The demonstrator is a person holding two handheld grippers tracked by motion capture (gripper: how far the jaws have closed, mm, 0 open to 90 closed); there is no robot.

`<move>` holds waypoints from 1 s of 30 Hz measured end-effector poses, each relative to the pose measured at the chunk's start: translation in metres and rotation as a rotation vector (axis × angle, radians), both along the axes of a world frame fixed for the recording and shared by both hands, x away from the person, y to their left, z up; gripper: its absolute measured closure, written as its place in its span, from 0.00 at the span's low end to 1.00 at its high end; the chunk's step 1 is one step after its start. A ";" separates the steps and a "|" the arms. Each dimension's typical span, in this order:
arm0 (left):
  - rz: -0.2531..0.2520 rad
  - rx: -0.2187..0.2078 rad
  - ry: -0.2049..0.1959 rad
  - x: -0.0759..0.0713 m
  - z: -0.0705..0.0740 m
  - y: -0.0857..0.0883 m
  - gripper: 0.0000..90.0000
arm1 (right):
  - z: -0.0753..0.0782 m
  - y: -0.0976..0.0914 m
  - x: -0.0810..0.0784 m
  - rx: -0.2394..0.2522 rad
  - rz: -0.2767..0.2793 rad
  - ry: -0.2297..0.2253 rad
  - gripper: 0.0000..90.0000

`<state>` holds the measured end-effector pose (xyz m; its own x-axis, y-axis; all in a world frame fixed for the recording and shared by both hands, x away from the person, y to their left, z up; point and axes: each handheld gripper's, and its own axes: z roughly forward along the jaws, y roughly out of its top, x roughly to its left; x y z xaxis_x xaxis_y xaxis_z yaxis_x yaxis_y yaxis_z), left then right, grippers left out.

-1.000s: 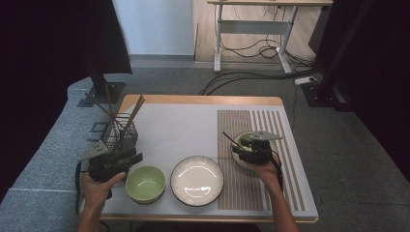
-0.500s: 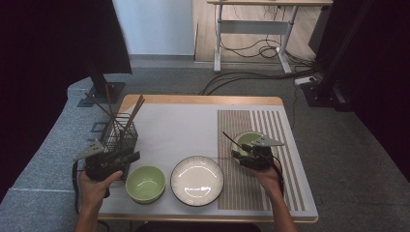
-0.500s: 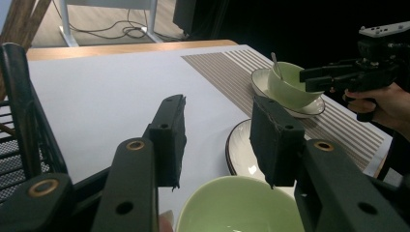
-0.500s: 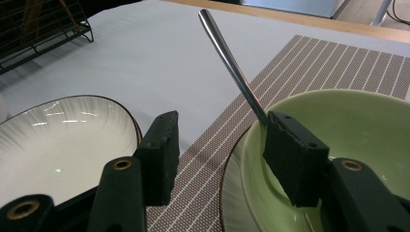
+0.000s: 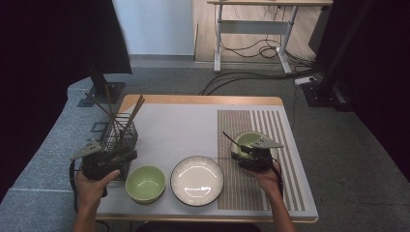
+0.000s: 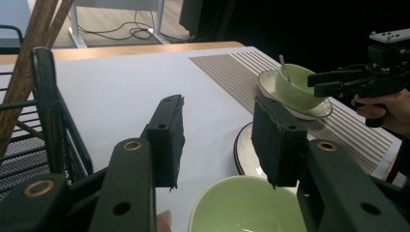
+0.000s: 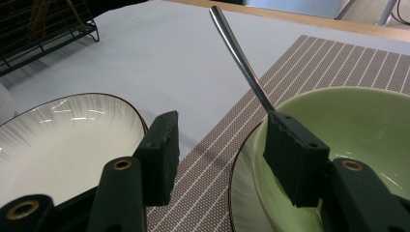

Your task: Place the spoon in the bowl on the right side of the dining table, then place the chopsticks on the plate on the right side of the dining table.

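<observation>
My left gripper (image 5: 121, 157) (image 6: 220, 140) is open beside the black wire basket (image 5: 121, 137) that holds wooden chopsticks (image 5: 130, 113), with nothing between its jaws. Just in front of it stands an empty green bowl (image 5: 145, 183) (image 6: 246, 208), and a white plate (image 5: 197, 180) lies beside that. My right gripper (image 5: 245, 154) (image 7: 225, 154) is open at the near left rim of a second green bowl (image 5: 249, 140) (image 7: 348, 125). This bowl stands on a white plate and holds a metal spoon (image 7: 241, 63). The spoon's handle leans out past the right jaw, and neither jaw presses on it.
A striped brown placemat (image 5: 270, 188) (image 7: 314, 63) covers the right part of the grey table top under the bowl and spoon. The wooden table edge (image 5: 203, 100) runs along the far side. A desk with cables stands on the floor beyond.
The right gripper has eased back slightly from over the green bowl toward the person, so more of the bowl shows. The left gripper has barely shifted beside the basket.
</observation>
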<state>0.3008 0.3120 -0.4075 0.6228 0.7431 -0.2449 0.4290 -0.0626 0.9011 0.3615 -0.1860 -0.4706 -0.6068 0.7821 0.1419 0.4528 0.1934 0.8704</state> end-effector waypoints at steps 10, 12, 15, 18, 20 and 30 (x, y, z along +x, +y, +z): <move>0.036 -0.015 -0.010 -0.001 0.005 0.011 0.61 | 0.002 0.002 -0.001 -0.004 0.000 -0.010 0.52; 0.046 -0.018 -0.011 0.000 0.006 0.015 0.60 | 0.002 0.002 -0.001 0.000 -0.003 -0.011 0.52; 0.062 -0.019 -0.010 0.003 0.008 0.020 0.60 | 0.001 0.002 -0.002 -0.003 -0.002 -0.009 0.52; 0.075 -0.016 -0.006 0.006 0.010 0.026 0.59 | 0.000 0.003 -0.002 -0.008 0.000 -0.004 0.52; 0.081 -0.009 0.002 0.010 0.011 0.030 0.59 | -0.001 0.004 -0.002 -0.010 0.000 -0.005 0.52; 0.126 -0.012 0.013 0.028 0.019 0.046 0.58 | 0.000 -0.001 -0.004 -0.015 -0.016 -0.005 0.52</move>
<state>0.3290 0.3581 -0.3888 0.5215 0.8120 -0.2620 0.4446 0.0035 0.8957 0.3573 -0.1869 -0.4703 -0.5951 0.7936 0.1271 0.4511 0.1989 0.8700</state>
